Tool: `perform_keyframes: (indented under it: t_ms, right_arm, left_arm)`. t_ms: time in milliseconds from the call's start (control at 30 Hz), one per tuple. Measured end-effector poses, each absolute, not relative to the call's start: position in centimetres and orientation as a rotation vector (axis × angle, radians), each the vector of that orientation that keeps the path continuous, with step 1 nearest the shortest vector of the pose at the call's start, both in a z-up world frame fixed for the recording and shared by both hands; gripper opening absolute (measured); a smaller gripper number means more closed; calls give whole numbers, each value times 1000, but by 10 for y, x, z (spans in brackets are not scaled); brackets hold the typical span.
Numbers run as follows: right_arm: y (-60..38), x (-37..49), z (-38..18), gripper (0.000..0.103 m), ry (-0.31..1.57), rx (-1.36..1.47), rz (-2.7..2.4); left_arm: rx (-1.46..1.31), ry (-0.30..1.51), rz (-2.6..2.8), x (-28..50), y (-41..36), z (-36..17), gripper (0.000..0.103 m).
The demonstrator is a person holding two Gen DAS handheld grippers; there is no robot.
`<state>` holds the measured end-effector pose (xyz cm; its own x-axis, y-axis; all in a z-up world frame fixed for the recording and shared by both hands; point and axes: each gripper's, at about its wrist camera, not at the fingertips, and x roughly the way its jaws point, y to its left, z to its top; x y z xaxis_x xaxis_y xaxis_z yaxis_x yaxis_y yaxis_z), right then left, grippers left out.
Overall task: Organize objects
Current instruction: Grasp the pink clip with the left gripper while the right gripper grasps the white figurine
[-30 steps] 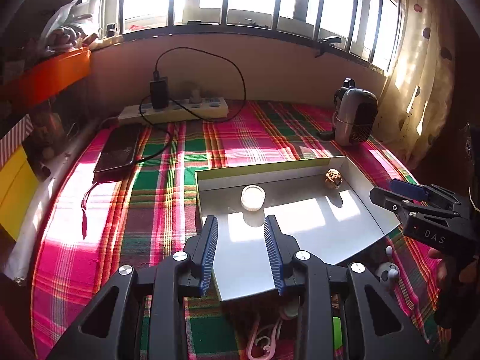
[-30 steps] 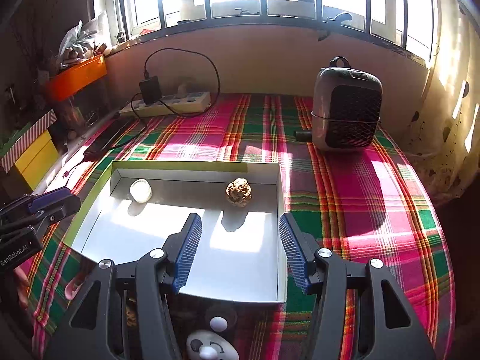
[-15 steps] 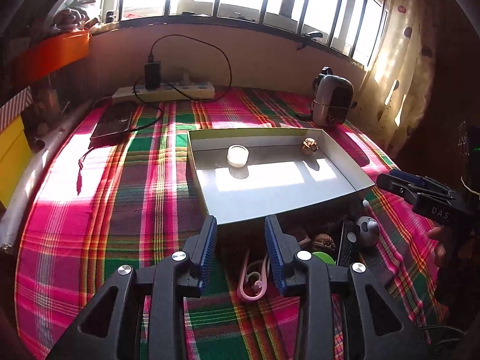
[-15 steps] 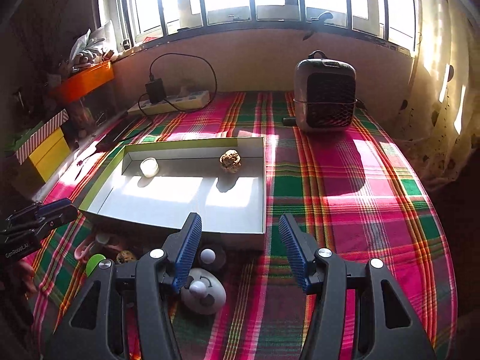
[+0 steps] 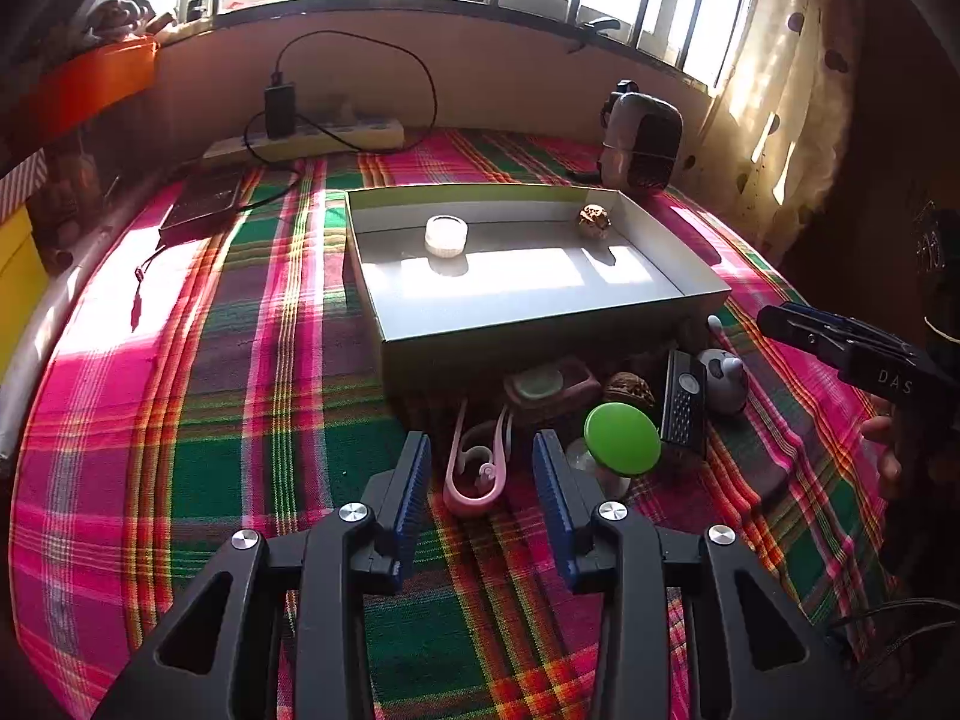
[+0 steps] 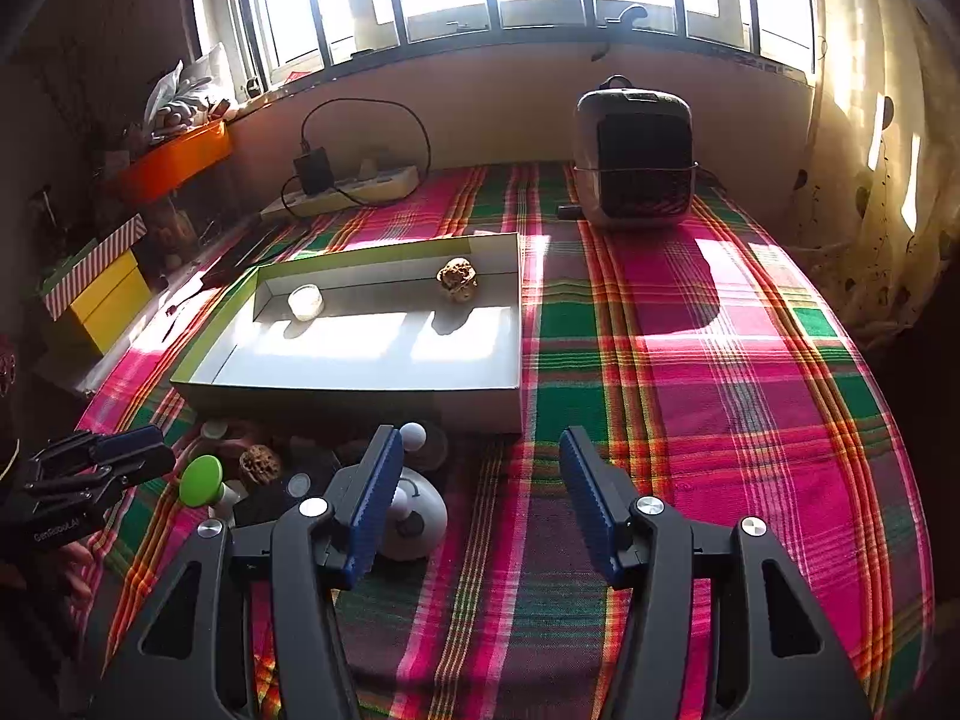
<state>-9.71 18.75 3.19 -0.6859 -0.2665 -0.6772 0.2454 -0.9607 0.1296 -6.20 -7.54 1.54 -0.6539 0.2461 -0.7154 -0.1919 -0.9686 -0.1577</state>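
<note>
A shallow grey box [image 5: 528, 333] [image 6: 360, 387] lies on the plaid cloth, holding a white round cap [image 5: 446, 234] [image 6: 305, 302] and a brown walnut-like lump [image 5: 594, 221] [image 6: 457, 279]. Small items cluster at its near side: a pink clip [image 5: 477, 468], a green round lid [image 5: 622, 439] [image 6: 201, 480], a second walnut [image 5: 628, 390] [image 6: 260, 464], a black remote [image 5: 684, 402] and a grey round toy [image 5: 723, 378] [image 6: 414, 516]. My left gripper [image 5: 483, 480] [image 6: 153, 450] is opening, with the pink clip between its fingers but untouched. My right gripper [image 6: 483, 492] [image 5: 771, 318] stands open and empty beside the grey toy.
A small heater [image 6: 633, 162] stands at the back right. A power strip [image 6: 342, 186] with a charger and cable lies along the wall, and a dark phone [image 5: 207, 204] rests to the left. An orange bin [image 6: 174, 159] and a yellow box [image 6: 102, 300] line the left edge.
Both grippers have drawn back from over the box toward the near side, bringing the cluster of small items into view. The left jaws have widened a little.
</note>
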Motion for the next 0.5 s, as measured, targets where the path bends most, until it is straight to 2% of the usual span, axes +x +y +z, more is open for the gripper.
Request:
perform_keyframes:
  t_ms: [500]
  right_arm:
    - [186, -90, 25, 56, -41, 1098, -2642]
  left_arm:
    - [-1241, -74, 2647, -77, -71, 4, 34]
